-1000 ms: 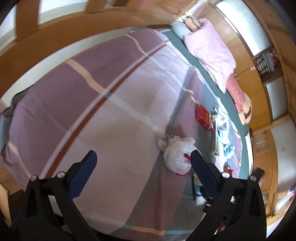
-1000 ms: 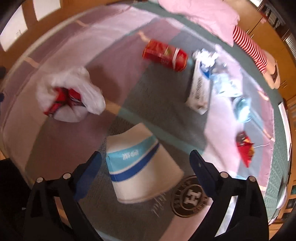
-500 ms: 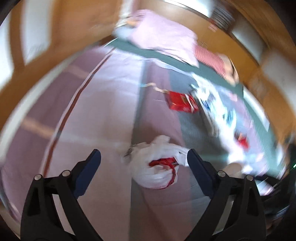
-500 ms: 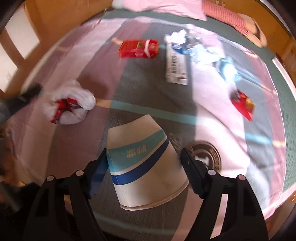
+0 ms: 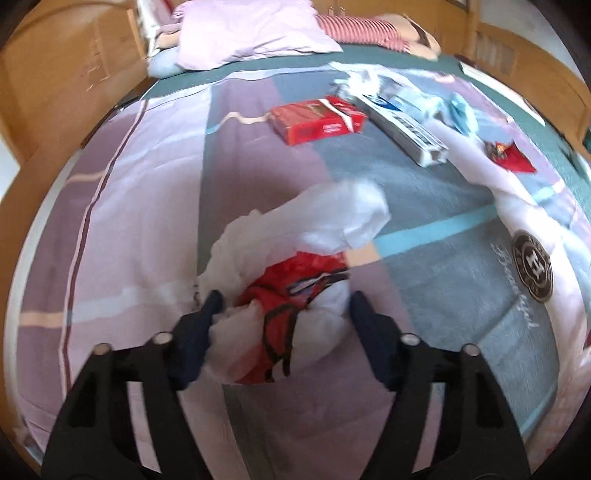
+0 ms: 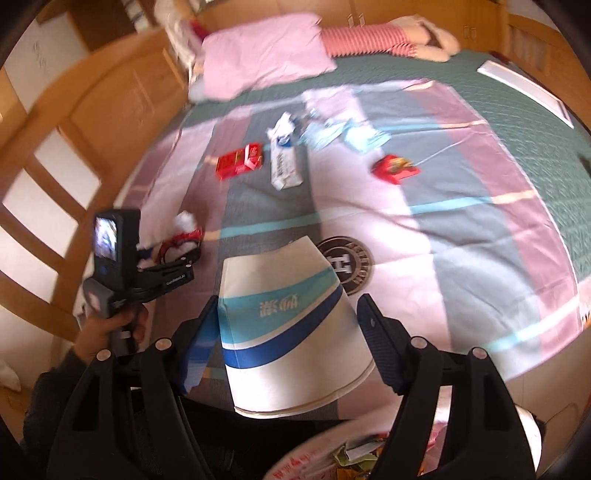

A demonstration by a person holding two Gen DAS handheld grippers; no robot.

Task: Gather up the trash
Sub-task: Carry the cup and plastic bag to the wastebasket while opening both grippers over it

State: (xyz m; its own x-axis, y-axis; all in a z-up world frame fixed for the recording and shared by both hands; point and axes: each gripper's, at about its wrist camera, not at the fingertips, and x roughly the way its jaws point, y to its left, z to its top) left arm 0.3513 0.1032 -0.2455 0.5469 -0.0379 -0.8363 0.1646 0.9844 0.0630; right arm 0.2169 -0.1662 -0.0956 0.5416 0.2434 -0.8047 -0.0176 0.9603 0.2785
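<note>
The left gripper [image 5: 282, 308] reaches down over a crumpled white plastic bag with red wrapping inside [image 5: 295, 280], which lies on the purple, grey and pink checked bedspread [image 5: 147, 221]; its jaws are closing with the bag between them, the left pad touching the plastic, though whether both pads press on it cannot be told. Beyond the bag lies a flat red carton [image 5: 317, 120], and to the right of the carton a long white and blue box [image 5: 402, 127] with crumpled pale blue wrappers [image 5: 458, 112] beside it. Further right of the bag sits a small red foil packet [image 5: 511, 158]. At the head of the bed, far past the bag, rests a pink pillow [image 5: 251, 31]. The right gripper [image 6: 286, 310] holds a white paper bowl with blue and turquoise bands [image 6: 288, 325], upside down, between its closing jaws, lifted above the bedspread to the right of the bag. Below the bowl shows the rim of a white bin bag holding scraps [image 6: 332, 454]. A hand [image 6: 107, 332] grips the left gripper's handle.
</note>
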